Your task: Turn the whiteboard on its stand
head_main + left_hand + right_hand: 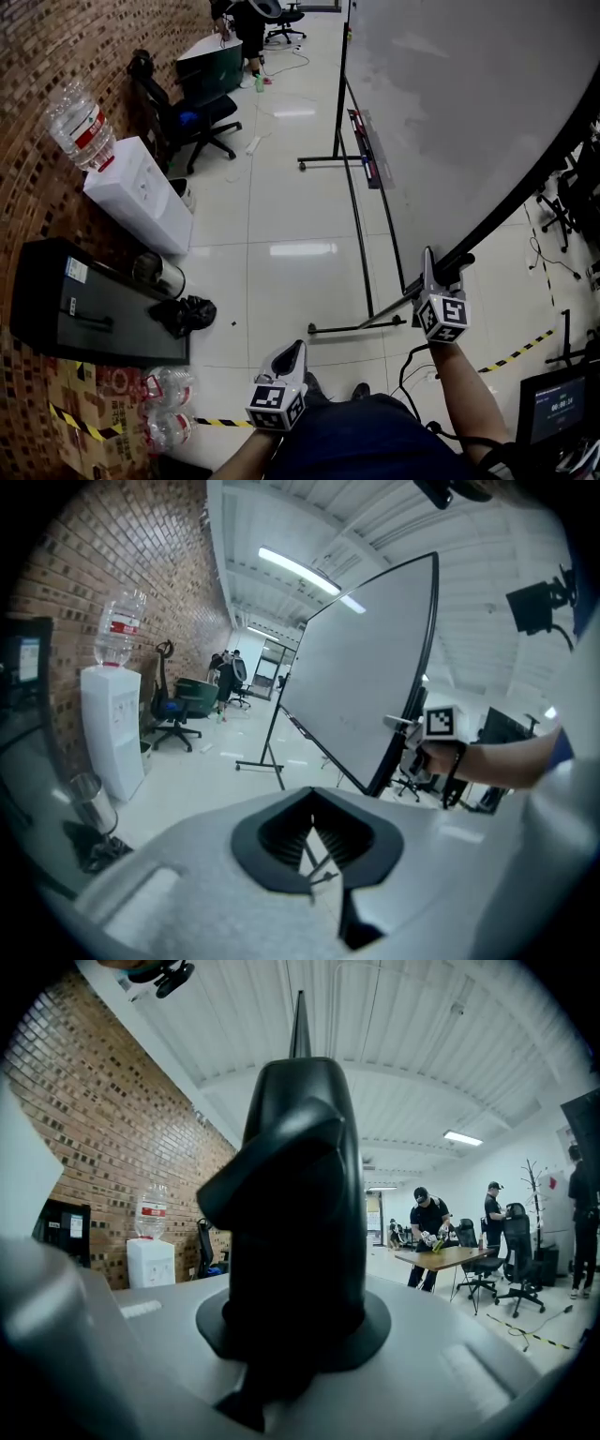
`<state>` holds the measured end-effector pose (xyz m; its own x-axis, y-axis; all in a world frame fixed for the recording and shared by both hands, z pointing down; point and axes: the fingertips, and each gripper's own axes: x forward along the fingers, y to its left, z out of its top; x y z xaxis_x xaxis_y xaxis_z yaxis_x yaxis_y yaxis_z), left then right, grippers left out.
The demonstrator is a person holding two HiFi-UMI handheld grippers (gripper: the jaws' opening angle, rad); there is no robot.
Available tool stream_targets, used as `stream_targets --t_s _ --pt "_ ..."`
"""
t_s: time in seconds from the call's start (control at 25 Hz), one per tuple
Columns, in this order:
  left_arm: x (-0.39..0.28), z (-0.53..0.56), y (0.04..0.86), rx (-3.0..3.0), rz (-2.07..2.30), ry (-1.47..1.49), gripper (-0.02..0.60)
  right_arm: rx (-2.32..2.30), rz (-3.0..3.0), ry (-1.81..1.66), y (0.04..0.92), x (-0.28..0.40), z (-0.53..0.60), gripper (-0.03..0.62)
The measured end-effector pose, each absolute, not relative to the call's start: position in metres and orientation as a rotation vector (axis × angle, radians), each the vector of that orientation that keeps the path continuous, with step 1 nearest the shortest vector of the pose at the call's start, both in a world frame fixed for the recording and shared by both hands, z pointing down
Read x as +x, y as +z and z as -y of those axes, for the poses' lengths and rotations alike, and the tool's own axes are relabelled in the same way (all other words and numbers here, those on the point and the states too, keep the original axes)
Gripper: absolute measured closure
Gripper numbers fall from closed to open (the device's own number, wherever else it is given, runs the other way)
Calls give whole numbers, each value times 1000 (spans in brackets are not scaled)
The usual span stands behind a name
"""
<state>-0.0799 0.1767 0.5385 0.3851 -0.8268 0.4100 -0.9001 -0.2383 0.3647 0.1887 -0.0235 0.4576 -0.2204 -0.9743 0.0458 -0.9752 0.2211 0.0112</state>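
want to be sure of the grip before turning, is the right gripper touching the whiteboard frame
Touching. In the right gripper view the right gripper is closed on the whiteboard frame, whose thin edge rises from between its jaws. The head view agrees.

We can read no text for certain. The water bottle (80,127) carries a red label, too small to make out. The screen (553,408) shows a row of pale digits, too blurred to read. A pale sticker sits on the black cabinet (56,300), also illegible.
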Motion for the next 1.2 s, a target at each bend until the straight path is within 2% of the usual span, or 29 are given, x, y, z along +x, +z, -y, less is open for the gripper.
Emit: stream_targets --t_s 0.16,0.44,0.8,1.2 --pt "-73 -178 529 2109 1528 214 575 1929 2430 27 460 185 15 507" --pt "0 -206 507 2173 1482 266 575 1914 2439 13 457 181 -4 505" --pt "-18 -267 544 1957 1574 362 575 1914 2443 9 455 188 -25 503" --pt "-17 -257 525 2053 1483 140 575 1917 2439 26 458 217 -56 505"
